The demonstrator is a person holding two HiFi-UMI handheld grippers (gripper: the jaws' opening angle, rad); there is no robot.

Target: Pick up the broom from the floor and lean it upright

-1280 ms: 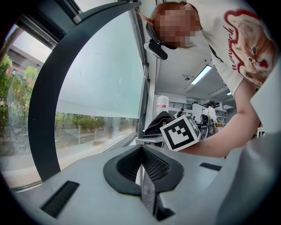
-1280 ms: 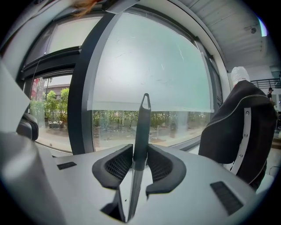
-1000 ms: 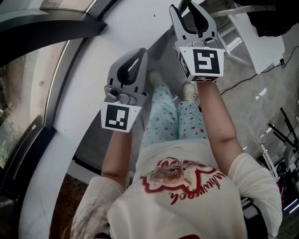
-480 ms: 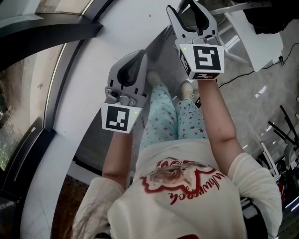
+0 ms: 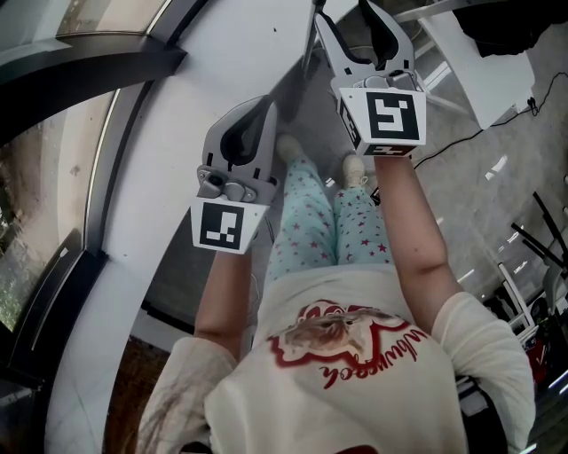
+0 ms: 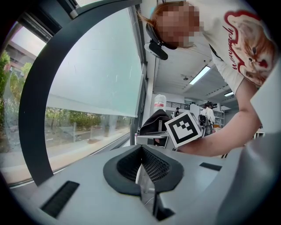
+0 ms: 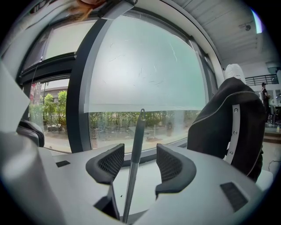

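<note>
In the right gripper view the broom's thin grey handle [image 7: 135, 147] stands nearly upright against the window sill. It rises between the jaws of my right gripper [image 7: 141, 161], which is open. Those jaws have just been opening, and neither pad touches the handle. The broom's head is hidden. In the head view the right gripper [image 5: 348, 18] is held out at the top, towards the white sill [image 5: 177, 168]. My left gripper [image 5: 259, 108] hangs lower and to the left, shut with nothing in it. Its pads [image 6: 151, 165] meet in the left gripper view.
A curved window with a dark frame [image 7: 85, 88] runs ahead. A black chair [image 7: 228, 123] stands at the right. A white table [image 5: 475, 66] and a floor cable [image 5: 461, 142] lie to the right. The person's legs in patterned trousers [image 5: 311, 222] are below the grippers.
The right gripper's jaws have spread apart and the gripper has shifted a little towards the top of the head view. The left gripper has stayed where it was.
</note>
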